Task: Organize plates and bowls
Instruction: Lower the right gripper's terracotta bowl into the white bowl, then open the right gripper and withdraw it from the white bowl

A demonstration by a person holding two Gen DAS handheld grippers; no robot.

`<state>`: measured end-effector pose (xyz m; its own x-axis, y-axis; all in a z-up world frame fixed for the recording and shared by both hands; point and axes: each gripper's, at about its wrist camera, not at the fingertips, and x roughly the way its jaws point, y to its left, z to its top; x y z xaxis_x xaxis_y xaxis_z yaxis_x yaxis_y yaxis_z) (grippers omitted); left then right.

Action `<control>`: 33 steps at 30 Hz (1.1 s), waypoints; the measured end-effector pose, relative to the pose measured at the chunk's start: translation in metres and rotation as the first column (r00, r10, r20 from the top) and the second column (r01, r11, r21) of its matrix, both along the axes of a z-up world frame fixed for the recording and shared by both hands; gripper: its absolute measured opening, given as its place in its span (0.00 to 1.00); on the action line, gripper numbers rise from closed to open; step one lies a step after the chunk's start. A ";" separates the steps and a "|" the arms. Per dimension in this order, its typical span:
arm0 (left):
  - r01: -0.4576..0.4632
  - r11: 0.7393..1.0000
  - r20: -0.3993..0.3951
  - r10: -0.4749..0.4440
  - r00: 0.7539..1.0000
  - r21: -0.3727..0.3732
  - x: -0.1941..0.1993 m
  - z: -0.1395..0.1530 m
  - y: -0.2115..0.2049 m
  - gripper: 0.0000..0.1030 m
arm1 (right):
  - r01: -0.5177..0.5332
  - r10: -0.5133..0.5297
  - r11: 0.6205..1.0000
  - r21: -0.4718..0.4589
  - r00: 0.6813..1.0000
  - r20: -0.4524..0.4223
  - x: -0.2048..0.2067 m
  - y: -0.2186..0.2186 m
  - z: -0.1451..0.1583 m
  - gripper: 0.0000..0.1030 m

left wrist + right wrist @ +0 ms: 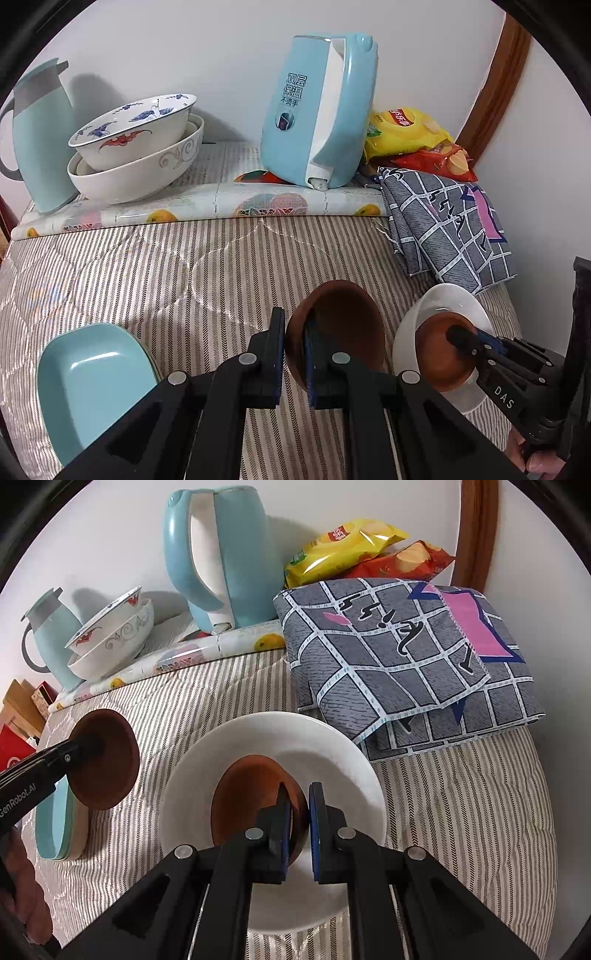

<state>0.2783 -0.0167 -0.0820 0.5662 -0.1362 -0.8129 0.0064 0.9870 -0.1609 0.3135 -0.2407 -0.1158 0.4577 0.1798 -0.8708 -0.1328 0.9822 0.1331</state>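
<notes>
My left gripper [293,325] is shut on the rim of a brown wooden bowl [340,325] and holds it tilted above the striped bedcover; it also shows in the right wrist view [107,760]. My right gripper [299,794] is shut on the rim of a second brown bowl [251,797], which rests inside a white plate [332,753]. That bowl [439,350] and the plate [454,299] appear in the left wrist view too. A light blue square dish [88,376] lies at the left. Two stacked patterned white bowls [136,147] stand at the back.
A blue kettle [317,110], a blue thermos jug [37,136], snack bags [406,129] and a folded grey checked cloth [406,653] line the back and right. A rolled fruit-print sheet [221,206] lies across the cover. A wall is behind.
</notes>
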 end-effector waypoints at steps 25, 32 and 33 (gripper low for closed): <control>0.019 1.000 -0.010 -0.019 1.000 -0.001 0.002 -0.006 0.000 0.09 | -0.041 0.033 0.991 -0.128 0.998 -0.059 0.011 0.018 -0.015 0.11; 0.025 1.000 -0.012 -0.025 1.000 -0.007 -0.002 -0.007 0.000 0.09 | -0.043 0.038 0.992 -0.119 0.998 -0.046 0.008 0.018 -0.011 0.28; 0.025 1.000 -0.011 -0.025 1.000 -0.006 -0.002 -0.007 -0.001 0.09 | -0.038 0.033 0.991 -0.125 0.999 -0.041 0.007 0.018 -0.011 0.29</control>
